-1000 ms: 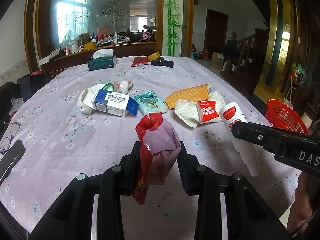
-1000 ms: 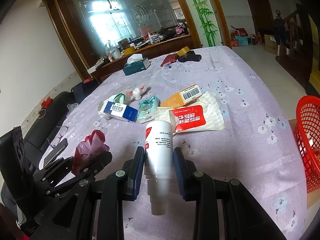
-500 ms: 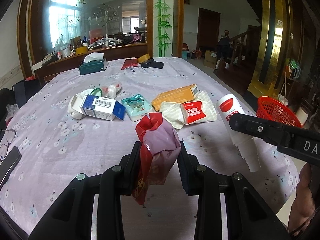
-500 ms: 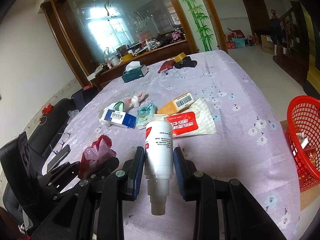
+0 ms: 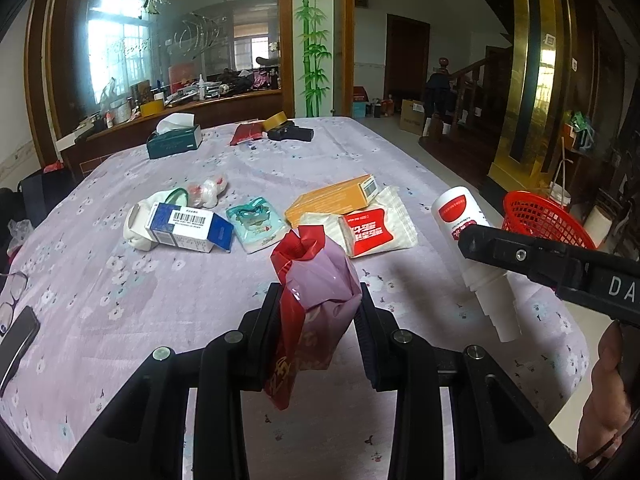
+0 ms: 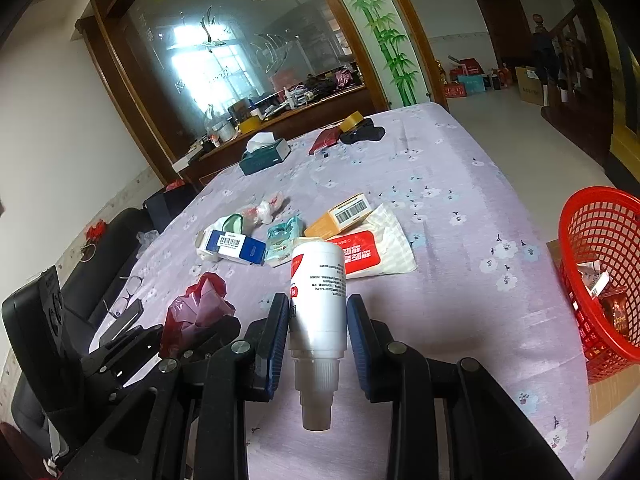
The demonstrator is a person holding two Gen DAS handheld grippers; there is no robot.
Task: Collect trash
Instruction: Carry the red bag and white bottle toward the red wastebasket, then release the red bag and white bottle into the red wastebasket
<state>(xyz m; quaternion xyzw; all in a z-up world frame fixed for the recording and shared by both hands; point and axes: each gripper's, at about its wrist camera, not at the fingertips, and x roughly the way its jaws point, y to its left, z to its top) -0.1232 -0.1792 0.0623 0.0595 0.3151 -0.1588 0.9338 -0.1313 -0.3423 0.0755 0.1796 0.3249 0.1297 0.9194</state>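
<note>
Lilac flowered cloth covers the counter (image 5: pixel 120 280), and both held pieces of trash hang above its near edge. Left fingers (image 5: pixel 276 320) pinch a crumpled red and pink bag (image 5: pixel 316 288), its twisted top pointing up and away; the left gripper (image 5: pixel 318 322) carries it clear of the cloth. Right fingers (image 6: pixel 276 332) clamp a white bottle (image 6: pixel 320 300) with a red label, its long axis running along the fingers, nozzle end toward the camera and flat base pointing out to 12 o'clock. The right gripper (image 6: pixel 318 332) sits beside the left one, which shows at 8 o'clock in the right wrist view.

From the bottle, the red basket (image 6: pixel 600 264) lies at about 3 o'clock, off the counter's right edge and lower than the tabletop, with some wrappers already inside. In the left view the basket (image 5: pixel 536 216) sits at about 2 o'clock, beyond the bottle. So the right hand is the nearer one, and I judge the bottle should go in first, swung rightward past the edge, with the bag crossing behind it.

More trash waits toward 12 o'clock: a red and white packet (image 5: pixel 372 232), an orange box (image 5: pixel 332 202), a teal pouch (image 5: pixel 256 224), a blue and white carton (image 5: pixel 188 228). A tissue box (image 5: pixel 174 142) stands farther back; glasses (image 6: pixel 124 296) and a phone (image 5: pixel 16 340) lie at the left edge.
</note>
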